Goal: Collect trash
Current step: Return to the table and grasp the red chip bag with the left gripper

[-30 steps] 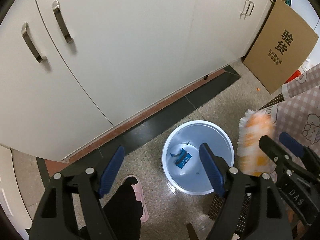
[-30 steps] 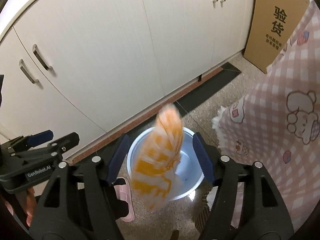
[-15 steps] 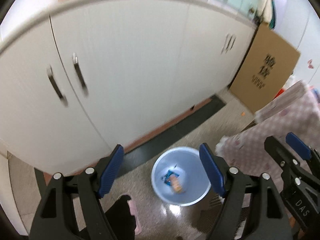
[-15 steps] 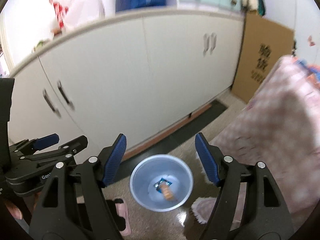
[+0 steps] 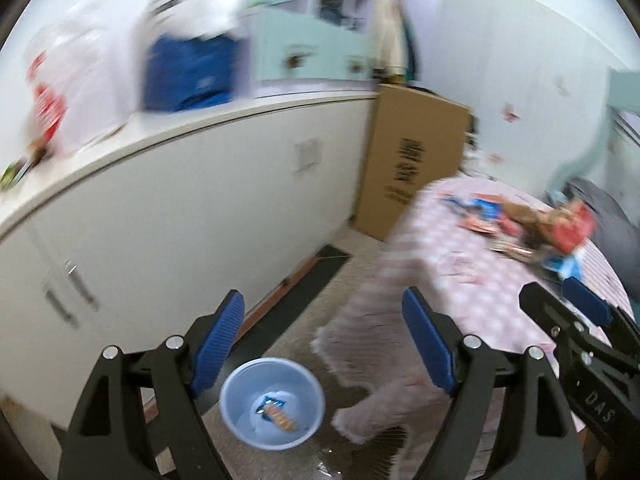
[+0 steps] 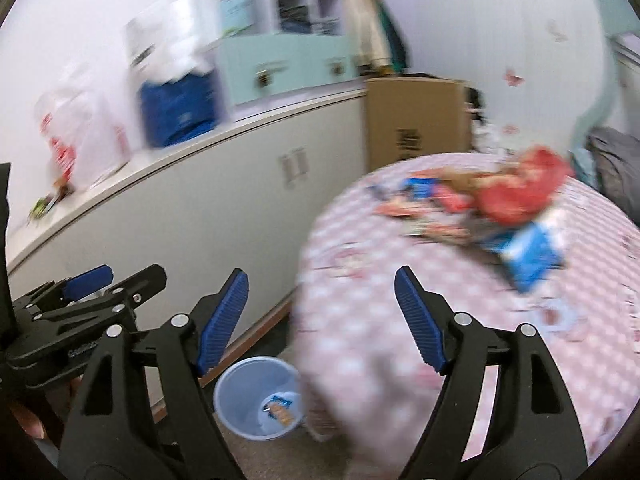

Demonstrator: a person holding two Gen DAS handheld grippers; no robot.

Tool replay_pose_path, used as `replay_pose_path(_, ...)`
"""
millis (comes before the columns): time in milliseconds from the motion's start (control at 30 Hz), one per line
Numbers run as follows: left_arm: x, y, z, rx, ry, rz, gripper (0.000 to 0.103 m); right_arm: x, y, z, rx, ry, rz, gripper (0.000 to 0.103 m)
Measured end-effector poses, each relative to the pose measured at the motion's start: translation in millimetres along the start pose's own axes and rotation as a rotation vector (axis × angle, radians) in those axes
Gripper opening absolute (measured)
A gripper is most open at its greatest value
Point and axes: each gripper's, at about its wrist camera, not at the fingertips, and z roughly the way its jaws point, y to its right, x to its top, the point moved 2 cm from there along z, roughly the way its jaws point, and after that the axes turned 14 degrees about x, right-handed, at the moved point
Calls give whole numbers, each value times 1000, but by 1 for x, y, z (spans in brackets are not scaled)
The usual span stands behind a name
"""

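Two grippers, both spread wide with nothing between the blue pads. Left gripper (image 5: 322, 340): raised above floor level, aimed forward and slightly down, framing the floor beside the cabinet; seen from the right wrist view (image 6: 100, 288) at lower left, just beside the right one. Right gripper (image 6: 320, 316): at similar height, aimed toward the near edge of the table; seen from the left wrist view (image 5: 568, 300) at lower right.

Pale blue bin (image 5: 272, 404) (image 6: 256, 404): on the speckled floor, near the foot of the white cabinet (image 5: 180, 220) and just beside the hanging edge of the pink checked tablecloth (image 6: 460, 280). Inside the bin: an orange-and-white wrapper (image 5: 282, 416) lying over a blue wrapper (image 5: 268, 403).

Remaining trash pile (image 6: 480, 204) (image 5: 532, 228): on the far part of the round table, well apart from both grippers; red, blue and brown packets, blurred, individual items not separable.

Cardboard box (image 5: 416, 160): upright on the floor, leaning at the cabinet end. Countertop: blue container (image 6: 176, 112) and white plastic bag (image 6: 80, 128), both blurred.
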Motion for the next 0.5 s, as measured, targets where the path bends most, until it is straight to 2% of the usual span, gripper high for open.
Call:
replay_pose_path(133,10,71,-9,-94,12,116,79,6,55,-34,-87,49,74,75)
replay_pose_path(233,14,117,-16,-160,47,170,79,7,96,-56,-151,75,134,75)
replay_pose_path(267,16,140,-17,-180,61,218,79,7,112,-63,-174,84,159,75)
replay_pose_path(433,14,211,-24,-195,135,390,80,7,165,-88,-237,109,235,75)
replay_pose_path(500,13,239,-24,-170,157,455,80,6,183,-93,-258,116,258,75)
